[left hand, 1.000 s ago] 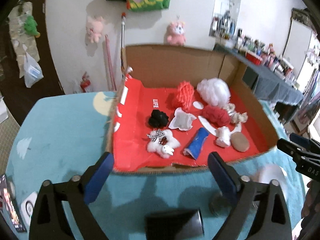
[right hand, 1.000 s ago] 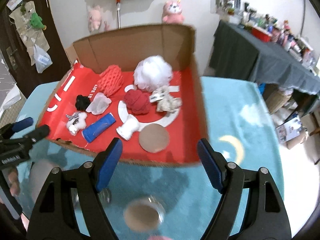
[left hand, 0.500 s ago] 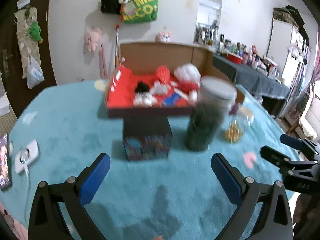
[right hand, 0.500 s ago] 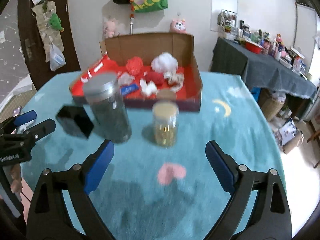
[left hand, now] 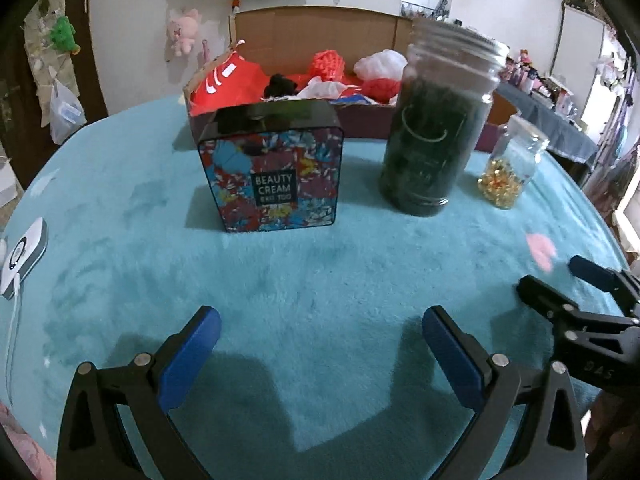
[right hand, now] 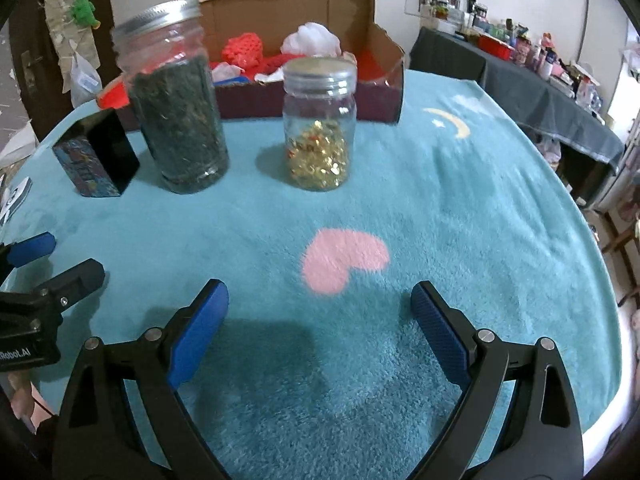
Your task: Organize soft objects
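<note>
A cardboard box (left hand: 320, 28) lined in red stands at the far side of the table and holds soft things: a red knit ball (left hand: 329, 65), a white puff (left hand: 380, 63), a black pom (left hand: 280, 85). The same box (right hand: 376, 40) shows in the right wrist view, with the red knit ball (right hand: 242, 50) and white puff (right hand: 310, 40) inside. My left gripper (left hand: 320, 330) hangs open over bare teal cloth, well short of the box. My right gripper (right hand: 319, 302) is open too, nothing between its fingers, just behind a pink heart patch (right hand: 344, 260).
Between grippers and box stand a patterned "Beauty Cream" tin (left hand: 276, 168), a tall jar of dark leaves (left hand: 434, 128) and a small jar of gold bits (left hand: 510, 164). A white device (left hand: 24, 254) lies at the left edge. A cluttered dark table (right hand: 520, 76) stands far right.
Both grippers have pulled back from above the box and sunk toward the teal cloth. The tin and both jars have come into view in front of the box. Both grippers are still empty.
</note>
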The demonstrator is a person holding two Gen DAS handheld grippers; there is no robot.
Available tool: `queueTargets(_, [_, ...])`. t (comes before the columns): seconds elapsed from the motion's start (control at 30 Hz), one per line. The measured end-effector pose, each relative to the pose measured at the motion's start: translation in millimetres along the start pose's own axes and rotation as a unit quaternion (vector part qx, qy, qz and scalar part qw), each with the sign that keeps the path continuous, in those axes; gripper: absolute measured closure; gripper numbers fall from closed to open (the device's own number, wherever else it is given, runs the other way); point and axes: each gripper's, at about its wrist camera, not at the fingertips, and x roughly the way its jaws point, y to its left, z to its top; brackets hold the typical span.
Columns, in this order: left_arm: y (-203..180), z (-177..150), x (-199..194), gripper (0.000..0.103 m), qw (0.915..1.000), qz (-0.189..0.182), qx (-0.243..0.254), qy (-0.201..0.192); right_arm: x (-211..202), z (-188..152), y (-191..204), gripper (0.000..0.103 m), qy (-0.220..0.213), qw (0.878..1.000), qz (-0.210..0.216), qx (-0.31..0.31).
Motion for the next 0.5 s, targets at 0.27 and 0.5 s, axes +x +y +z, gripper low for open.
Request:
queueTargets(0.27, [-0.8, -0.3, 4.7, 0.0, 0.9997, 0.023, -0.006, -0.01, 3.0, -0.6, -2.3, 0.007, -0.006, 1.0, -0.002, 0.004])
queueTargets(0.5, [0.6, 0.1, 5.2, 0.0, 0.9997, 0.02, -0.005, -0.011, 3.1, -1.7, -0.6, 0.006, -0.008, 1.0, -0.003, 0.004])
